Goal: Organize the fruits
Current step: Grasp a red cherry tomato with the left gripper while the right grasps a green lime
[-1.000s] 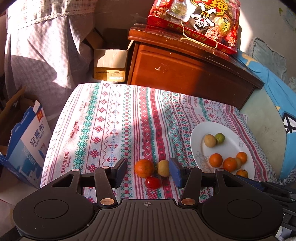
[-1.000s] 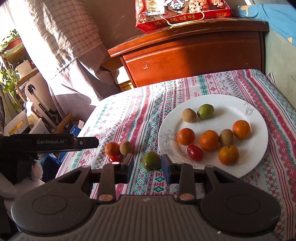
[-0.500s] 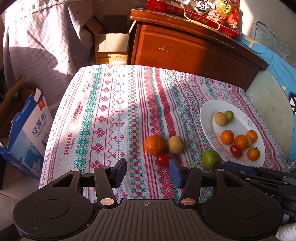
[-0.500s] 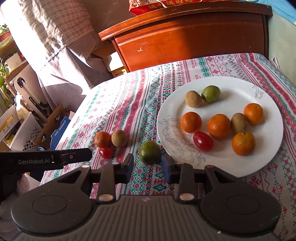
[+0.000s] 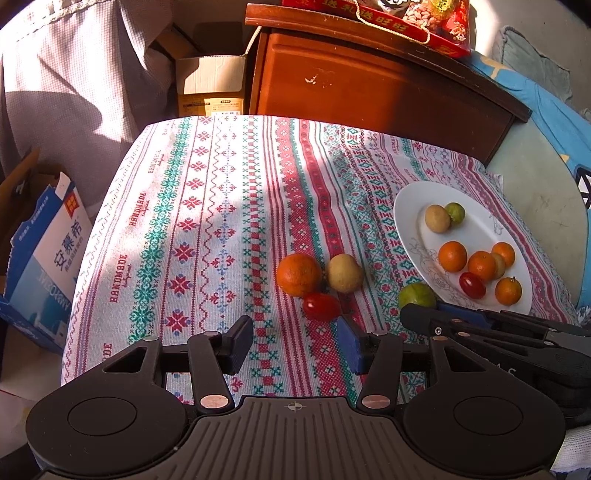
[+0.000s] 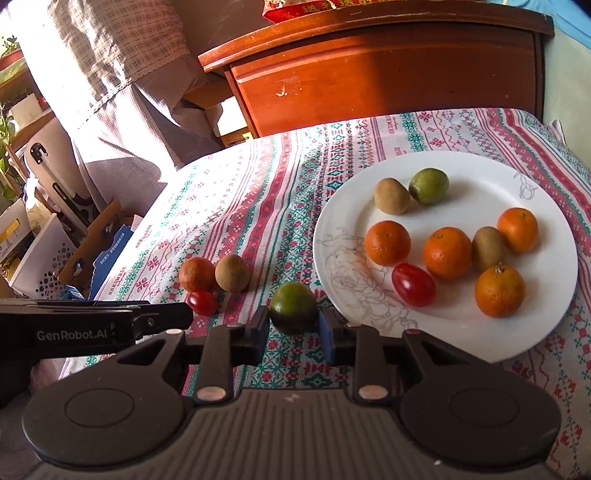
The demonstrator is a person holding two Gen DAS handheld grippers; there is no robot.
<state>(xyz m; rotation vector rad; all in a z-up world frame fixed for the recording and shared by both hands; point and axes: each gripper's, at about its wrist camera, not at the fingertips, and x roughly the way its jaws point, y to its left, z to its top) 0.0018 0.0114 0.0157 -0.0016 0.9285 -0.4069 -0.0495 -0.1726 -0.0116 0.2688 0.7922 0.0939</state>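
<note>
Moved: we lowered both tongs; right tongs (image 6: pixel 293 326) have clenched on the lime (image 6: pixel 293 306).
Left tongs (image 5: pixel 295 345): released, empty, just short of the tomato (image 5: pixel 321 306).
Lime: on the tabletop (image 6: pixel 240 206), beside the plate (image 6: pixel 480 173).
Why: gripped for plating, we judge.
Hidden: lime's underside.

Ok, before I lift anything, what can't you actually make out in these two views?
- Underside of the green fruit, right wrist view: the right gripper fingers closing on it hide its contact with the cloth.
- Same fruit, left wrist view: the right gripper's fingers cover its lower half.
- Red snack pack on the cabinet: cut off by the top edge.
- Plate near rim: behind the gripper body.
</note>
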